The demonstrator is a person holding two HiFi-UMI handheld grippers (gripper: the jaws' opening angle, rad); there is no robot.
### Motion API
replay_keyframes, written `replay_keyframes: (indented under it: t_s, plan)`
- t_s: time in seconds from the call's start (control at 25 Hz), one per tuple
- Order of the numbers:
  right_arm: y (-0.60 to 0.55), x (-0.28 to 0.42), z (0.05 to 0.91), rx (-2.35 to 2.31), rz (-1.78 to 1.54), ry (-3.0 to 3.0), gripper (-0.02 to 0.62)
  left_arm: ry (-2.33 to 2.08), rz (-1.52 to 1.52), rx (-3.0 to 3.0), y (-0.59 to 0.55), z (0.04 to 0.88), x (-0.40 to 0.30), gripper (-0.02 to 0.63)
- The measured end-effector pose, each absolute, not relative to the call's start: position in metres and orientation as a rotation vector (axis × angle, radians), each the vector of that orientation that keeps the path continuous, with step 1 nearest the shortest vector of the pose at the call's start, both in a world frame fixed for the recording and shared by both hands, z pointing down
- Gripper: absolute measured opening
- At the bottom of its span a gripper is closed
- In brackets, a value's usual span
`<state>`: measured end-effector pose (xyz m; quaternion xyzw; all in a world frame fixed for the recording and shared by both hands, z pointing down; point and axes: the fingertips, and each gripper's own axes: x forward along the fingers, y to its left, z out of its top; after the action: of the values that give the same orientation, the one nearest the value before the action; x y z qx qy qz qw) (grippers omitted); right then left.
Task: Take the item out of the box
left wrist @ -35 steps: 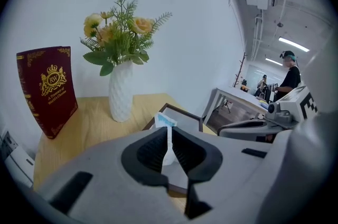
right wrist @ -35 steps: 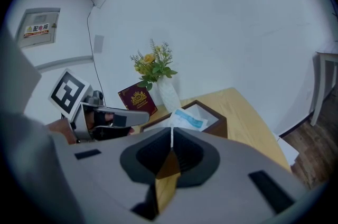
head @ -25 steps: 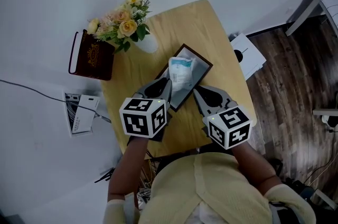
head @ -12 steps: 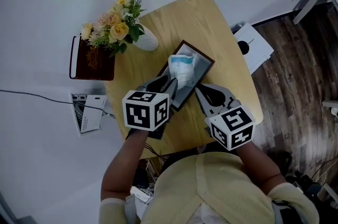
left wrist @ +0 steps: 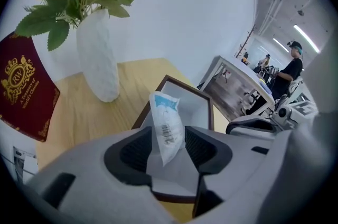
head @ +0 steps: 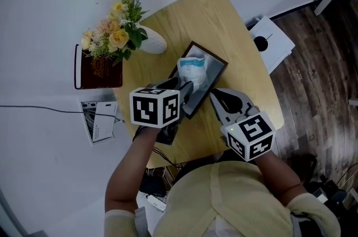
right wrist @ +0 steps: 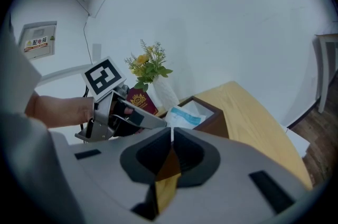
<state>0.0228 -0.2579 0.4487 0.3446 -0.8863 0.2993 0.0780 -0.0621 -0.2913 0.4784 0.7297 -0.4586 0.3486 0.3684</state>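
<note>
My left gripper is opening its jaws around the packet standing in the box mid-table; my right gripper is closed, empty.

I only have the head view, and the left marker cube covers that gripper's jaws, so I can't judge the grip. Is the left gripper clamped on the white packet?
Observer: No. In the left gripper view the left gripper has its jaws opening; the packet stands between them, with a gap at one pad.
Operator: And the right gripper?
Observer: Its own view shows it shut, nothing between the jaws.
Operator: Anyone nearby?
Observer: A person in black stands far off, past the table.
</note>
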Motion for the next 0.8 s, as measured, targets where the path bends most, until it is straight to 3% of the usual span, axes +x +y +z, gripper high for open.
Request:
replay_keyframes:
  t_s: [0.8]
  plan:
    - [-0.262, 0.022, 0.442, 0.996, 0.965, -2.764, 0.032, -1.171, 0.977, 1.712, -0.3, 0.496, -0.052, 0.198]
